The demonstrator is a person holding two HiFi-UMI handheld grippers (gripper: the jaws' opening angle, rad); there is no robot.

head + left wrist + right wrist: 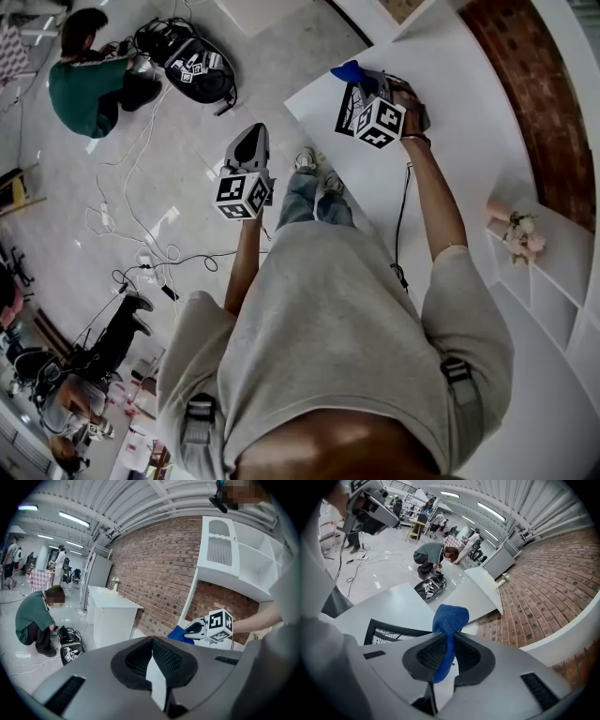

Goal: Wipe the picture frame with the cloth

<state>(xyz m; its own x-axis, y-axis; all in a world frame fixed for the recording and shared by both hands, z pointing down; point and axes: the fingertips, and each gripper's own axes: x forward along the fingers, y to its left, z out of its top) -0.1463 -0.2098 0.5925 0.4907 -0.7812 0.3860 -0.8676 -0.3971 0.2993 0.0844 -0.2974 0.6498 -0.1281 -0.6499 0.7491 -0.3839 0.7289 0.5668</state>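
Note:
My right gripper is shut on a blue cloth, whose bunched top sticks up past the jaws. Just beyond and to the left of it, a black picture frame lies flat on the white table, partly hidden by the gripper body. In the head view the right gripper hovers over the white table with the blue cloth at its tip. My left gripper hangs over the floor, left of the table and away from the frame. Its jaws are shut with nothing between them.
A person in a green top crouches on the floor beside a black bag, with cables trailing nearby. White shelving with a small flower bunch stands against the brick wall. A white cabinet stands further off.

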